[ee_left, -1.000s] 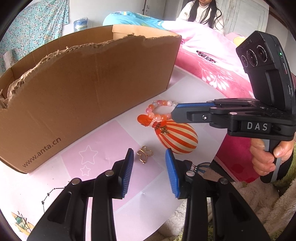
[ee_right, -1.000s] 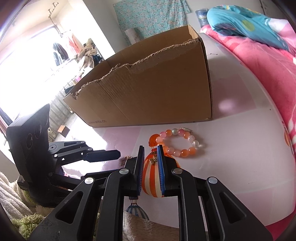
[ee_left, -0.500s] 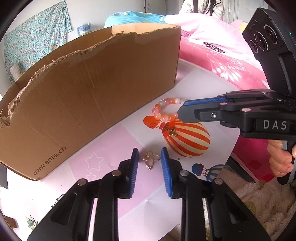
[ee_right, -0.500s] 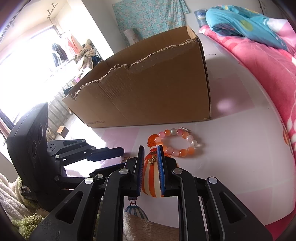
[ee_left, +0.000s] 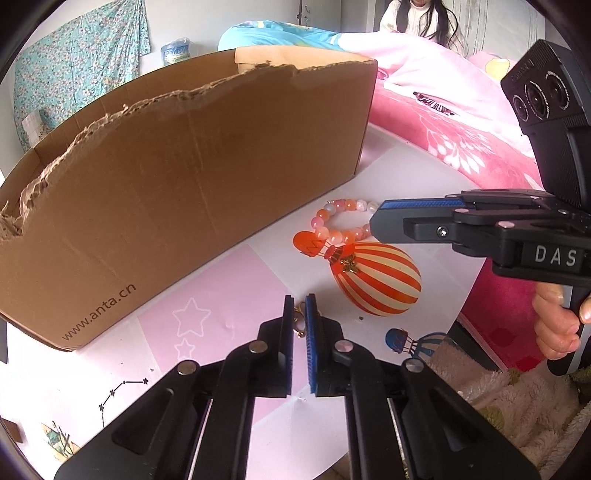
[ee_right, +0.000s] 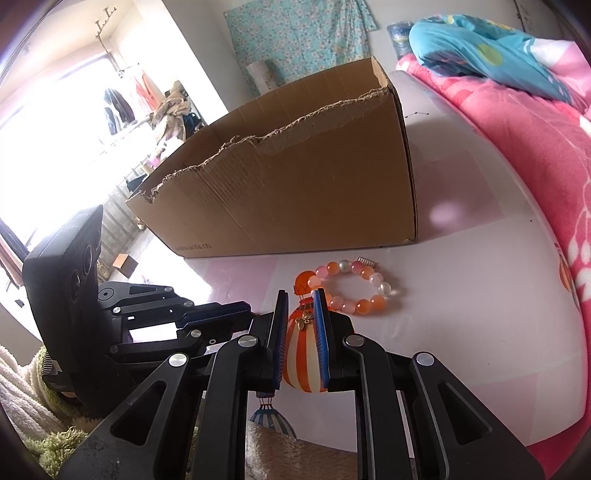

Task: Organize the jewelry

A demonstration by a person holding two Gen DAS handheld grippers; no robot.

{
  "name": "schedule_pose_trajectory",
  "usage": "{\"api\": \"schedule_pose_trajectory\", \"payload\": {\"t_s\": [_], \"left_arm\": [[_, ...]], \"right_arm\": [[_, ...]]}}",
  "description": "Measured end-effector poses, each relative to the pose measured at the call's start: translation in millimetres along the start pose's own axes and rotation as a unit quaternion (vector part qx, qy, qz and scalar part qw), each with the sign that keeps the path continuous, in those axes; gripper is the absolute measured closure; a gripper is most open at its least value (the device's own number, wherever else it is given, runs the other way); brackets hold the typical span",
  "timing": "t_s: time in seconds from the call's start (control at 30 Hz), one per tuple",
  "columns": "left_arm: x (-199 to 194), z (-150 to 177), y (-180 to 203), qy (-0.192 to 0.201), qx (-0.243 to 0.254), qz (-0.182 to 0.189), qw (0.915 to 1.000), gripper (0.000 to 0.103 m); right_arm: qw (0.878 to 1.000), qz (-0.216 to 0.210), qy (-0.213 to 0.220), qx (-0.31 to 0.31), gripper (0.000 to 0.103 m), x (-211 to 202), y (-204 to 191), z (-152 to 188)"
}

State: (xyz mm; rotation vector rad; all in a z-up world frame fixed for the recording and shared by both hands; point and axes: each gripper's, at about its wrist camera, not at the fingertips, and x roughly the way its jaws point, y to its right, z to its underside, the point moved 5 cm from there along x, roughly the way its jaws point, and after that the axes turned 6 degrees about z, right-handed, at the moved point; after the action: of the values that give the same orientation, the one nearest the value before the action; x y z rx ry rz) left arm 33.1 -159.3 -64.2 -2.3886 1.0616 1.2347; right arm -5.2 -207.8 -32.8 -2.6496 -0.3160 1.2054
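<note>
- Basically, cardboard box (ee_left: 177, 177) is sitting open-topped on the pink and white table (ee_left: 229, 295), near wall torn ragged along the top; inside is hidden from both cameras, cannot tell what it is holding.
- Bead bracelet (ee_right: 354, 284) is lying flat on the table just in front of the box's right corner, touching nothing but the table as far as I can see.
- Small gold charm (ee_right: 304, 320) is lying on the printed striped balloon picture (ee_left: 375, 280), near the bracelet.
- Left gripper (ee_left: 300, 314) has just been closing; its blue pads are now nearly together, pinching a small gold clasp (ee_left: 300, 325) at the tips, right at the table surface.
- Right gripper (ee_right: 301, 314) is hanging over the balloon picture, jaws narrowly apart with nothing between them; the charm is showing through the gap.
- Right gripper is reaching across in front of the bracelet in the left view, partly covering it.
- Pink blanket (ee_right: 517, 122) is running along the table's far edge; a person (ee_left: 421, 18) is sitting beyond it.
</note>
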Motion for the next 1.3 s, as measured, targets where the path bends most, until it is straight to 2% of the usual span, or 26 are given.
{"api": "schedule_pose_trajectory", "payload": {"t_s": [0.33,0.43,0.67,0.7,0.87,0.93,1.1,1.23,1.3], "left_arm": [[-8.7,5.7,-12.8,0.006,-0.032,0.01,0.9994,0.097],[-13.3,8.5,-21.3,0.01,-0.053,0.009,0.9985,0.096],[-23.9,20.4,-47.6,0.019,-0.101,-0.016,0.9945,0.06],[-25.1,21.6,-50.5,0.021,-0.106,-0.021,0.9939,0.052],[-28.7,27.0,-61.7,0.027,-0.124,-0.033,0.9914,0.029],[-29.9,29.3,-64.2,0.029,-0.122,-0.036,0.9914,0.025],[-27.2,33.2,-65.7,0.024,-0.121,-0.052,0.991,0.006],[-23.0,35.6,-62.2,0.014,-0.102,-0.082,0.9913,0.006],[-21.7,36.3,-59.9,0.013,-0.096,-0.091,0.9911,0.006]], "right_arm": [[1.0,-0.011,-0.012,-0.014,0.088,4.1,-8.1,0.4],[0.999,-0.014,-0.021,-0.029,0.083,8.8,-15.4,3.1],[0.997,0.007,-0.04,-0.06,0.059,19.3,-25.7,4.4],[0.997,0.005,-0.043,-0.058,0.057,19.7,-24.6,4.1],[0.997,0.012,-0.067,-0.026,0.057,27.5,-8.9,-3.4],[0.997,0.013,-0.074,-0.002,0.057,30.5,-0.2,-8.4],[0.996,0.015,-0.077,0.053,0.057,39.6,20.4,-21.3],[0.993,0.029,-0.075,0.085,0.057,40.6,33.8,-31.1],[0.994,0.035,-0.076,0.077,0.057,37.0,32.3,-31.4]]}}
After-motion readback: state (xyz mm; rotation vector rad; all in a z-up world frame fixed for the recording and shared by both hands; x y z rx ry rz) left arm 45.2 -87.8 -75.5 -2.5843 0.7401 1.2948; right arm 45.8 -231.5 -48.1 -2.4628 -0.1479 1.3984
